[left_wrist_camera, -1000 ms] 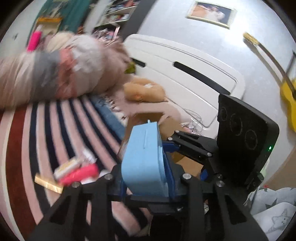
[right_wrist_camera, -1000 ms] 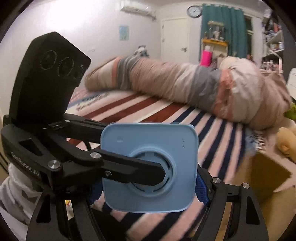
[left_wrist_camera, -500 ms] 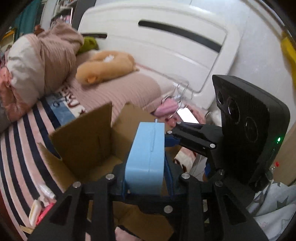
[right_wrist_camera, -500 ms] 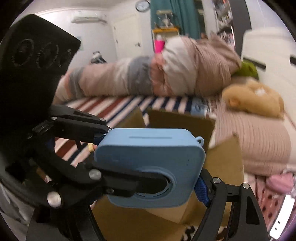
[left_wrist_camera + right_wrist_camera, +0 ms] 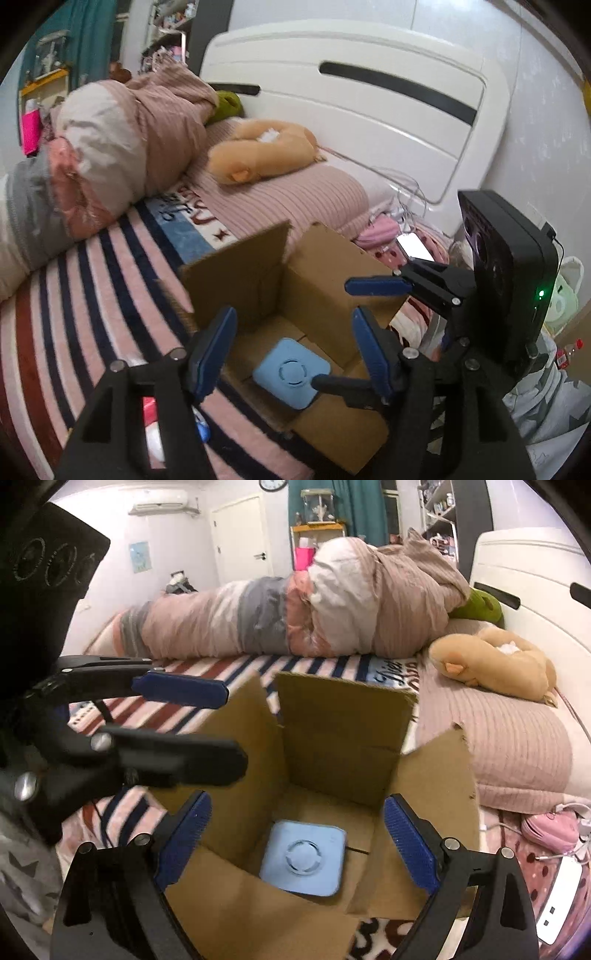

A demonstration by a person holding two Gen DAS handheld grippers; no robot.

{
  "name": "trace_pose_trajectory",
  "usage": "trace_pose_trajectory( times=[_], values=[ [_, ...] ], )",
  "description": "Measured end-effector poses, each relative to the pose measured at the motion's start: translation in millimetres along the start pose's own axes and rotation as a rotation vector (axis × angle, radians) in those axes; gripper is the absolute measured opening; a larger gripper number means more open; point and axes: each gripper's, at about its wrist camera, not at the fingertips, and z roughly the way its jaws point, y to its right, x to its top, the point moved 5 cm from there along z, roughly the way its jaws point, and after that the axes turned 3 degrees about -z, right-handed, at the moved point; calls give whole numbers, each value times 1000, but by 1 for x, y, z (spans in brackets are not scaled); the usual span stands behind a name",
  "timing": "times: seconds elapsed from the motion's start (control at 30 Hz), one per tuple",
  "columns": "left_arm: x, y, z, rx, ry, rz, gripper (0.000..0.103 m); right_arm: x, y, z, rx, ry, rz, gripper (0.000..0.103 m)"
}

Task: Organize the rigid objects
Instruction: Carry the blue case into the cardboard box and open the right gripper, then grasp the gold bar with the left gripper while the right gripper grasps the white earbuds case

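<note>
A light blue square device (image 5: 291, 373) lies flat on the floor of an open cardboard box (image 5: 321, 280) on the bed; it also shows in the right wrist view (image 5: 304, 858) inside the box (image 5: 343, 727). My left gripper (image 5: 293, 347) is open and empty above the box opening. My right gripper (image 5: 297, 838) is open and empty above the same box. Each gripper shows in the other's view, the right one (image 5: 347, 332) in the left wrist view and the left one (image 5: 207, 723) in the right wrist view.
A striped bedspread (image 5: 74, 314) lies left of the box. A rolled duvet (image 5: 295, 609), a tan plush toy (image 5: 495, 668) and a white headboard (image 5: 369, 107) lie behind. A phone (image 5: 415, 247) and pink items lie to the right. Small packets (image 5: 151, 435) lie at the left.
Both grippers were shut on the blue device and carried it over the box. Now both have opened and the device lies at the box bottom.
</note>
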Motion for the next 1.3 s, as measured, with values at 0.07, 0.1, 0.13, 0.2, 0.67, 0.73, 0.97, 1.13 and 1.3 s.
trace_pose_trajectory(
  times=[0.07, 0.1, 0.13, 0.2, 0.67, 0.73, 0.97, 1.13, 1.3],
  values=[
    [0, -11, -16, 35, 34, -9, 69, 7, -15, -5, 17, 29, -22, 93],
    [-1, -20, -27, 61, 54, -16, 72, 12, -24, -8, 27, 48, -37, 93],
    [-3, -30, -39, 91, 72, -25, 73, 17, -34, -11, 36, 63, -47, 93],
    [-8, -49, -58, 142, 96, -49, 74, 26, -53, -14, 64, 86, -63, 93],
    [-123, -196, -111, 411, 86, -257, 76, 27, -194, 86, 263, -110, -184, 82],
    [-138, -207, -101, 400, 71, -286, 76, 16, -198, 110, 256, -173, -164, 81],
    [-179, -241, -50, 379, -25, -377, 76, -11, -180, 181, 172, -332, -86, 72],
    [-192, -254, -24, 362, -70, -419, 76, -25, -167, 212, 132, -391, -61, 70],
    [-194, -261, -1, 353, -92, -464, 76, -27, -162, 222, 101, -373, -82, 48]
  ],
)
